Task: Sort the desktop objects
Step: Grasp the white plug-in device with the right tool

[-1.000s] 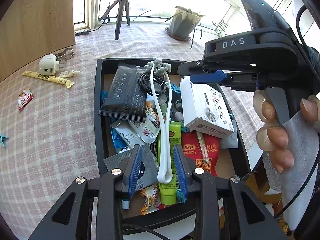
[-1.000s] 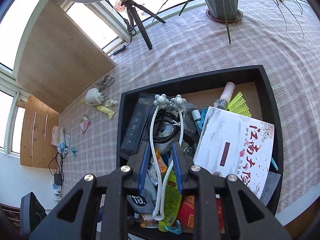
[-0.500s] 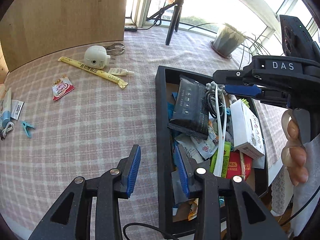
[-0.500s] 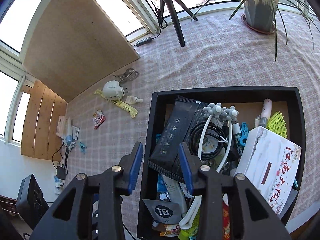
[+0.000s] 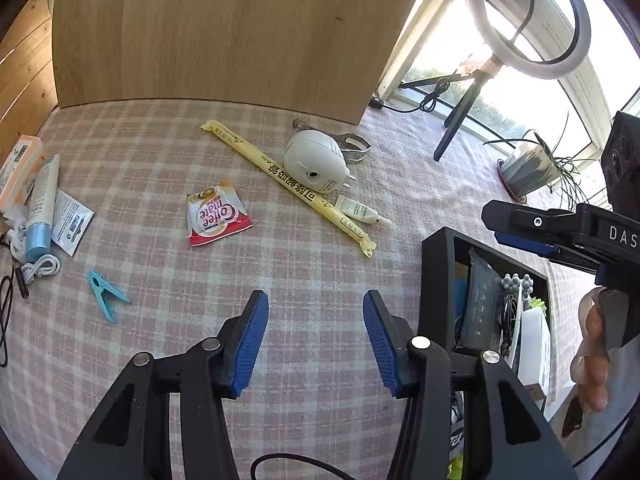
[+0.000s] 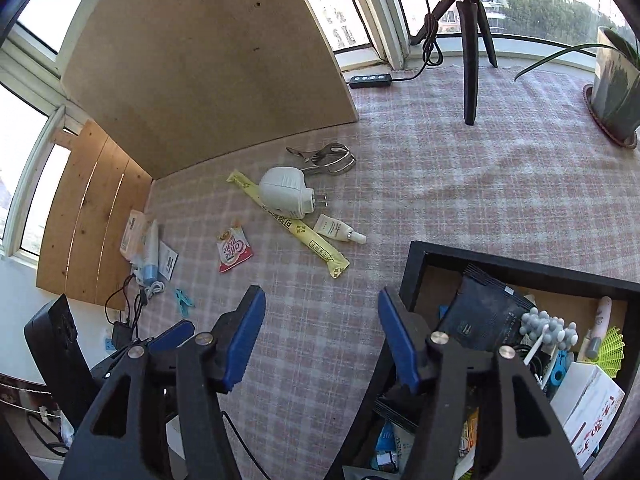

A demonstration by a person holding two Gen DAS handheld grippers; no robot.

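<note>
- Tray [image 5: 438,280], black and crammed with clutter, sits on the checked cloth [image 5: 312,272] at the right of both views; a dark pouch [image 6: 484,312], a grey knobbly massager [image 6: 548,326] and a white box [image 6: 588,404] lie inside it.
- Left gripper [image 5: 316,328] hangs over bare cloth just left of the tray's corner, jaws opening, nothing between them.
- Right gripper [image 6: 322,332] is likewise over cloth beside the tray, jaws opening and empty.
- Coffee sachet [image 5: 218,214] lies farther out on the cloth, apart from the rest.
- Yellow stick pack [image 5: 288,180] lies slantwise, with a white plug [image 5: 316,166] resting on it and a small tube [image 5: 360,214] just beside its near end.
- Metal tongs [image 6: 326,158] lie behind the plug.
- Blue clip [image 5: 104,294] lies alone toward the left.
- At the far left edge sit a blue-capped tube [image 5: 40,208], a flat packet [image 5: 72,222] and a coiled white cable [image 5: 40,268].
</note>
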